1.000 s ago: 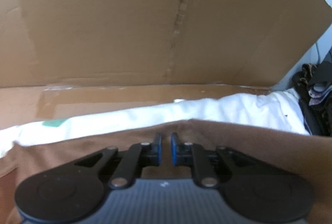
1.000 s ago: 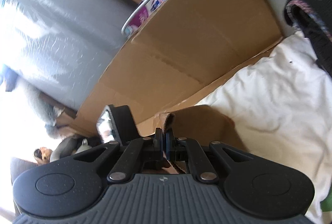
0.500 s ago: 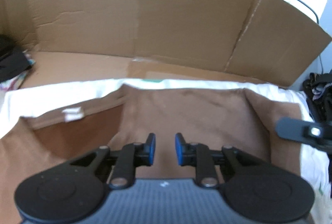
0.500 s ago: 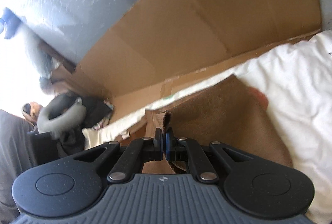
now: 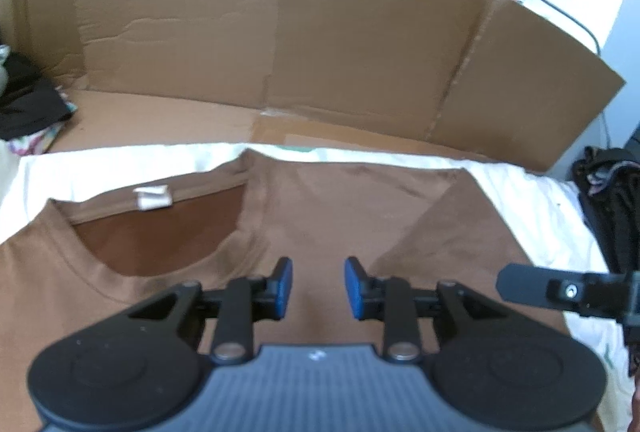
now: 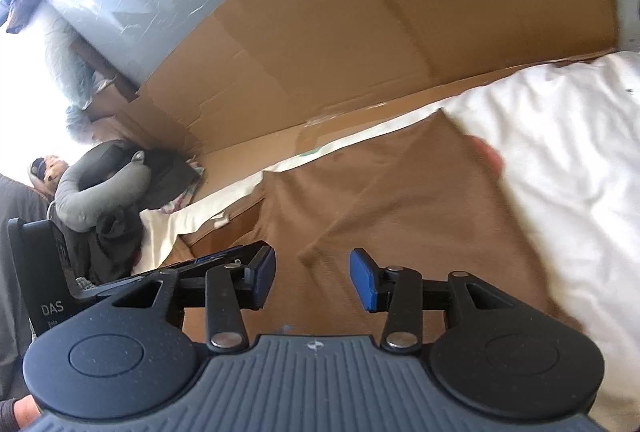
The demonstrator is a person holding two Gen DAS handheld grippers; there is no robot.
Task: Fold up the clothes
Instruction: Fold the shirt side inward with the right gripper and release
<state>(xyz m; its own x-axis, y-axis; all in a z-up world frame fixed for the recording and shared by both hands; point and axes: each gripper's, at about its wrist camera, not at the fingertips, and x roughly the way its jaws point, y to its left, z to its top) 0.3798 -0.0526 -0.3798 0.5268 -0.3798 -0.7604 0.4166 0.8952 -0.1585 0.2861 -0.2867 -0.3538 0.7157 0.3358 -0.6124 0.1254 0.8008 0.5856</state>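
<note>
Left wrist view: brown T-shirt (image 5: 360,216) spread flat on white sheet (image 5: 540,200) before cardboard wall (image 5: 320,32), one side folded inward beside neckline and label (image 5: 152,197); left gripper (image 5: 318,288) above shirt, jaws parted and opening, nothing between them. Right wrist view: right gripper (image 6: 312,280) over same shirt (image 6: 400,200), jaws opening, blue pads clear of fabric.

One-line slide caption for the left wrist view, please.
Left tongs opening, empty, over a partly folded brown T-shirt on a white sheet.
</note>
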